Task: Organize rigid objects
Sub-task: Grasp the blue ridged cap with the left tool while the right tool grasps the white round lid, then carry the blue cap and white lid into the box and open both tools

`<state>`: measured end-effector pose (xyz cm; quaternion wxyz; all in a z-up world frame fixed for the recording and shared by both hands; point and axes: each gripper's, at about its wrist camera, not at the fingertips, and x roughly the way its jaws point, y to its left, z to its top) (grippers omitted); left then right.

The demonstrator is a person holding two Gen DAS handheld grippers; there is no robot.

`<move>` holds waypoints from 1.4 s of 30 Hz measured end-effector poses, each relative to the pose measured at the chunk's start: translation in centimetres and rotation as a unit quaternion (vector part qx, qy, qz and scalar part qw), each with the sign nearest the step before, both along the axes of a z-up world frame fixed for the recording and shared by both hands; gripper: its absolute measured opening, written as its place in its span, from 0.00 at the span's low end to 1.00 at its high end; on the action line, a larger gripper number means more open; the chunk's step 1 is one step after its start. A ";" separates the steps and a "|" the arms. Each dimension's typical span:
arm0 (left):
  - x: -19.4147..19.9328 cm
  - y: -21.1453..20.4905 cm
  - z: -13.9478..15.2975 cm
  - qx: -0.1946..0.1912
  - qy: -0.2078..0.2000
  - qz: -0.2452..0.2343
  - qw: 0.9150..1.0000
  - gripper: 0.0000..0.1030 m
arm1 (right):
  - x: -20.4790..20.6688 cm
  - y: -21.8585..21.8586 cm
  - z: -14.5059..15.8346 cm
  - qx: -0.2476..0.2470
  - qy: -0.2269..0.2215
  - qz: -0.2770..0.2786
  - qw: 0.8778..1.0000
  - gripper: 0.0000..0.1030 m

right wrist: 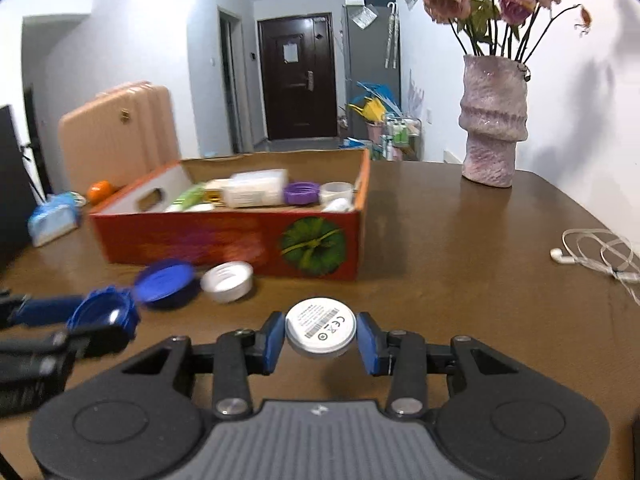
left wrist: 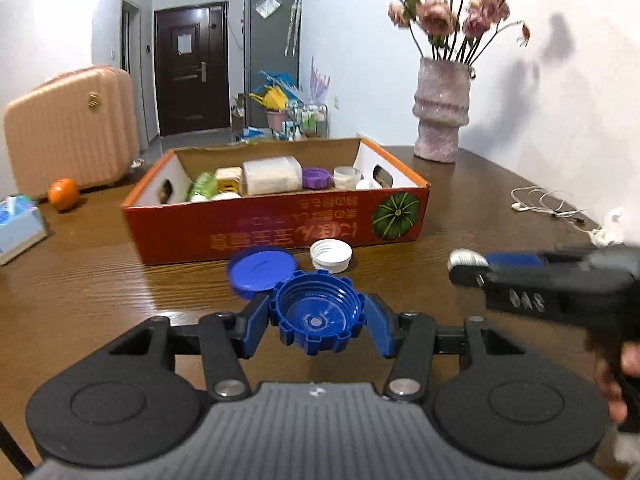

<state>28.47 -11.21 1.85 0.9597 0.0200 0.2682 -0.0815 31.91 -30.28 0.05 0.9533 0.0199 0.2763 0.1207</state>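
Glossy wood-grain table [left wrist: 100, 304]; printed cardboard box [left wrist: 280, 228] at twelve o'clock. Ridged blue plastic cap [left wrist: 318, 312], smooth white plastic disc [right wrist: 320, 326] with paper-like label. Rough, glittery vase [left wrist: 440, 108] at one o'clock.

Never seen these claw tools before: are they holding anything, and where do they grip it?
Left gripper clamps a blue ridged cap by its opposite sides. Right gripper pinches a white round disc by its rim.

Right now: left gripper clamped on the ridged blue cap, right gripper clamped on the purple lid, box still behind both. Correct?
One error: the right gripper is clamped on a white round disc, as the right wrist view shows. The purple lid lies inside the box. The left gripper does clamp the ridged blue cap.
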 end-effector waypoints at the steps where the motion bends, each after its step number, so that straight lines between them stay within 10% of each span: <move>1: -0.9 0.3 0.4 -0.001 -0.004 0.001 1.000 0.51 | -1.3 0.2 0.1 0.007 -0.001 0.005 1.000 0.37; 11: -5.9 2.1 2.1 -0.010 -0.024 -0.002 1.000 0.52 | -7.8 2.5 1.5 0.012 -0.019 0.035 0.999 0.37; 19: -1.3 3.7 3.4 -0.033 -0.017 -0.026 0.999 0.52 | -5.2 3.5 2.9 -0.004 -0.034 0.050 0.998 0.37; 25: 10.6 4.0 5.3 0.000 0.005 -0.028 1.000 0.52 | 4.8 3.8 6.6 -0.004 -0.039 0.069 0.997 0.37; 32: 26.3 3.4 3.7 0.019 0.103 -0.046 0.993 0.52 | 21.5 5.7 6.4 -0.050 0.063 0.088 0.993 0.37; 42: 32.8 3.1 -0.6 0.043 0.177 -0.073 0.981 0.52 | 32.4 7.9 2.0 -0.120 0.173 0.110 0.971 0.37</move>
